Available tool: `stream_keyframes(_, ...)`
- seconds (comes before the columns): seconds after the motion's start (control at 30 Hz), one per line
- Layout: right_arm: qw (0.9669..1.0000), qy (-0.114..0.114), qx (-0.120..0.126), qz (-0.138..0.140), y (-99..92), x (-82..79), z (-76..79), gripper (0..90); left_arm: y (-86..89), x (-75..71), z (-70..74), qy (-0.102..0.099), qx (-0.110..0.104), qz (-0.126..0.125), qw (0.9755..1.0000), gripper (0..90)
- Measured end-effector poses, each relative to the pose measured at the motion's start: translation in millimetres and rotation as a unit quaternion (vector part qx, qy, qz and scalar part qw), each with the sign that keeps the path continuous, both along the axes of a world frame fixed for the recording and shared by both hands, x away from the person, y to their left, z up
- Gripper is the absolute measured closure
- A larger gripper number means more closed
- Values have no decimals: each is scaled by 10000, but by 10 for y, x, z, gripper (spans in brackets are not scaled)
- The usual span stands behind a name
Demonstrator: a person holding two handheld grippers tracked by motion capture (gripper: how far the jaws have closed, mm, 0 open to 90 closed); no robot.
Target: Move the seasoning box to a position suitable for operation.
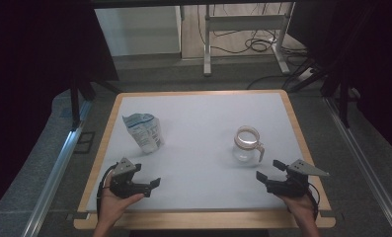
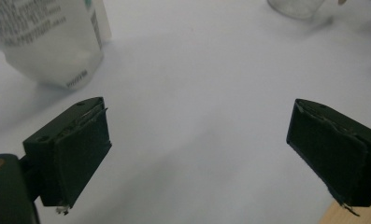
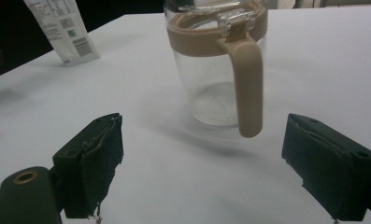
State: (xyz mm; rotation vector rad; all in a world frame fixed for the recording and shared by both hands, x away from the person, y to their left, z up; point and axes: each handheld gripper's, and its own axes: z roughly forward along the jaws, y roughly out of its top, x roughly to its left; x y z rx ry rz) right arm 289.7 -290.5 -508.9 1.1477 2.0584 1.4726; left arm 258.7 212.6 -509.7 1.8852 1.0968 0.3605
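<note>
Two tools rest low over the white worktop (image 1: pixel 203 148), one in each hand, both with jaws spread wide and nothing between the pads. Left tool (image 1: pixel 146 184): held near the worktop's front edge; a white pouch (image 1: pixel 144 131) with printed label stands upright ahead of it, apart from the jaws. In the left gripper view the pouch (image 2: pixel 52 42) sits beyond the one jaw, not touched. Right tool (image 1: pixel 268 173): also near the front edge; a clear glass jug (image 1: pixel 247 144) with tan rim and handle stands just ahead of it. In the right gripper view the jug (image 3: pixel 216 60) is upright beyond the jaws, its handle turned toward the tool, no contact.
</note>
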Motion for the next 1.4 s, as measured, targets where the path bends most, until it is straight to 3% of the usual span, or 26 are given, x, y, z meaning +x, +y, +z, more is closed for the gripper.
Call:
stream_keyframes(0.17,9998,9,-182,-94,29,11,-39,132,4,90,-22,18,65,16,10000,64)
stream_keyframes(0.3,9986,14,-497,-176,66,8,-66,132,13,72,-102,85,89,-81,9999,67)
stream_keyframes(0.43,9993,129,-296,-161,77,11,-64,133,19,39,-146,108,129,-147,9998,68)
stream_keyframes(0.6,9996,126,-219,-139,91,-43,-44,133,-3,-12,-122,73,72,-218,9997,78)
stream_keyframes(0.97,9993,148,-263,-229,57,-83,-24,132,-31,-10,-89,51,36,-296,9995,77)
stream_keyframes(1.4,9988,120,-412,-253,100,-38,68,132,-28,-11,-110,71,139,-330,9993,78)
